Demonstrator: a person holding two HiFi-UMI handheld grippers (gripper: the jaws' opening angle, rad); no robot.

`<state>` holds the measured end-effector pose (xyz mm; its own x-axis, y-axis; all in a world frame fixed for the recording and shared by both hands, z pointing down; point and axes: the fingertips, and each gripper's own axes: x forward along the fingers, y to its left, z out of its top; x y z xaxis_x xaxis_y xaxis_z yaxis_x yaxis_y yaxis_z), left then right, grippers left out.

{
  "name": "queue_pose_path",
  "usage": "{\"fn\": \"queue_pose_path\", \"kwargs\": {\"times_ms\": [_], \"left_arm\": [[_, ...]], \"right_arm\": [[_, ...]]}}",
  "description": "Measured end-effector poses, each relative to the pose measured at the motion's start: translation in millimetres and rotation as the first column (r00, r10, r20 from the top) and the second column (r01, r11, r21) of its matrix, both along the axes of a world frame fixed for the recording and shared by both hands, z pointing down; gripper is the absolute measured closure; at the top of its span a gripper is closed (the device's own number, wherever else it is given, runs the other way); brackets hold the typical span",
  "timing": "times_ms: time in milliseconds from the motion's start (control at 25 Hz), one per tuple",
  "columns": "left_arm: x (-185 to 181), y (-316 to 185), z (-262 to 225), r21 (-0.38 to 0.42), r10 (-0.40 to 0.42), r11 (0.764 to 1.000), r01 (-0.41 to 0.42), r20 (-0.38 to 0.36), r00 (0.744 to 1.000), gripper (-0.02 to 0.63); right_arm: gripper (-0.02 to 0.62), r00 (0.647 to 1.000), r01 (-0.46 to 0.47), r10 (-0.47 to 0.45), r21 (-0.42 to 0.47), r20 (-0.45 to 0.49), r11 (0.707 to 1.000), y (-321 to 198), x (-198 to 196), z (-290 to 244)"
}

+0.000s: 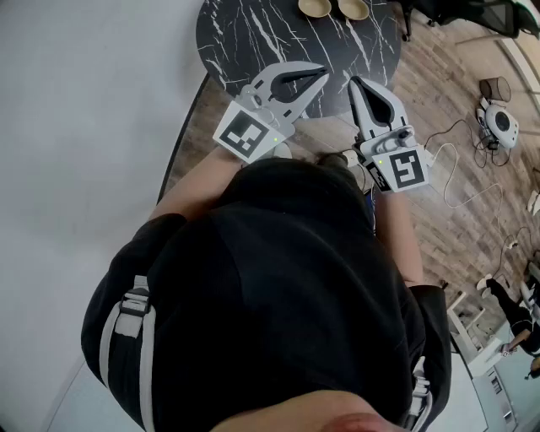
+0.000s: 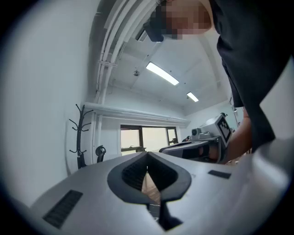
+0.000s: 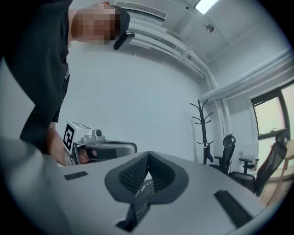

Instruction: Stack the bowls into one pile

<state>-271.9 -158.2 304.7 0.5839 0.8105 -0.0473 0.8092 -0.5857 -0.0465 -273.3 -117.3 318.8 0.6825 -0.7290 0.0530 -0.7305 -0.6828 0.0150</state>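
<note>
two bowls are seen side by side at the table's [image 1: 253,34] far edge: a left bowl [image 1: 315,8] and a right bowl [image 1: 353,8], not yet stacked. the left gripper [image 1: 324,76] and right gripper [image 1: 355,83] are held level over the near edge, well apart from them, jaws closed tip to tip on nothing. if the jaws are not opened before the reach, a bowl could be shoved off the far edge.
</note>
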Motion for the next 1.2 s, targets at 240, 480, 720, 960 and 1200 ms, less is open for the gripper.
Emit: {"fn": "queue_pose_path", "kwargs": {"times_ms": [240, 480, 720, 960, 1200], "left_arm": [[-13, 6, 4, 0.003, -0.007, 1.0, 0.007, 0.01, 1.0, 0.6], [-19, -4, 11, -0.028, -0.02, 0.999, 0.021, 0.04, 0.999, 0.6], [-20, 2, 15, -0.018, -0.02, 1.0, 0.02, 0.03, 0.999, 0.601], [-23, 6, 16, -0.014, -0.011, 1.0, 0.012, 0.038, 0.999, 0.601], [-18, 5, 23, 0.002, 0.008, 1.0, -0.008, 0.076, 0.997, 0.6]], "right_arm": [[0.604, 1.0, -0.003, 0.003, 0.016, 0.0, 1.0, 8, -12, 1], [0.604, 0.999, -0.005, 0.004, 0.021, 0.041, 1.0, 4, -22, 11], [0.604, 0.998, -0.025, 0.023, 0.024, 0.065, 0.999, 19, -29, 19], [0.604, 0.998, -0.039, 0.037, 0.025, 0.059, 0.999, 23, -29, 17], [0.604, 0.996, -0.065, 0.063, 0.032, 0.069, 0.997, 26, -20, 16]]}}
